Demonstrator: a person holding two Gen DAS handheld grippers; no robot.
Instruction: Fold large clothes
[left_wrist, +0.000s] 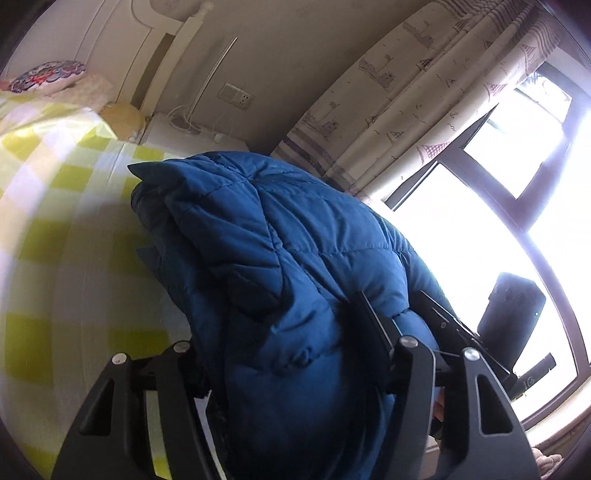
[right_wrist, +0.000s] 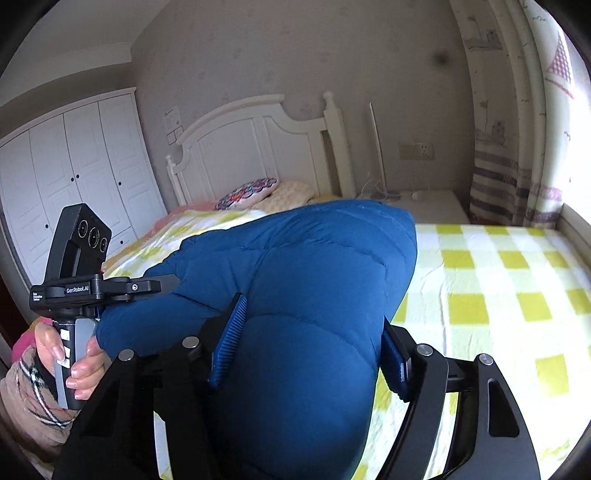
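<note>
A blue quilted puffer jacket (left_wrist: 280, 258) is held up above a bed with a yellow and white checked sheet (left_wrist: 48, 206). My left gripper (left_wrist: 295, 343) is shut on the jacket, whose padded cloth bulges between its fingers and hides the left fingertip. In the right wrist view the jacket (right_wrist: 306, 295) fills the middle of the frame. My right gripper (right_wrist: 314, 332) is shut on a thick fold of it, blue ribbed pads (right_wrist: 231, 332) pressing in from both sides. The left gripper (right_wrist: 99, 288), in a person's hand, holds the jacket's left end.
The checked bed (right_wrist: 498, 288) spreads to the right, with pillows (right_wrist: 251, 192) at a white headboard (right_wrist: 251, 140). A white wardrobe (right_wrist: 70, 173) stands at the left. A nightstand (right_wrist: 424, 203), patterned curtains (left_wrist: 424, 99) and a bright window (left_wrist: 480, 221) lie beyond the bed.
</note>
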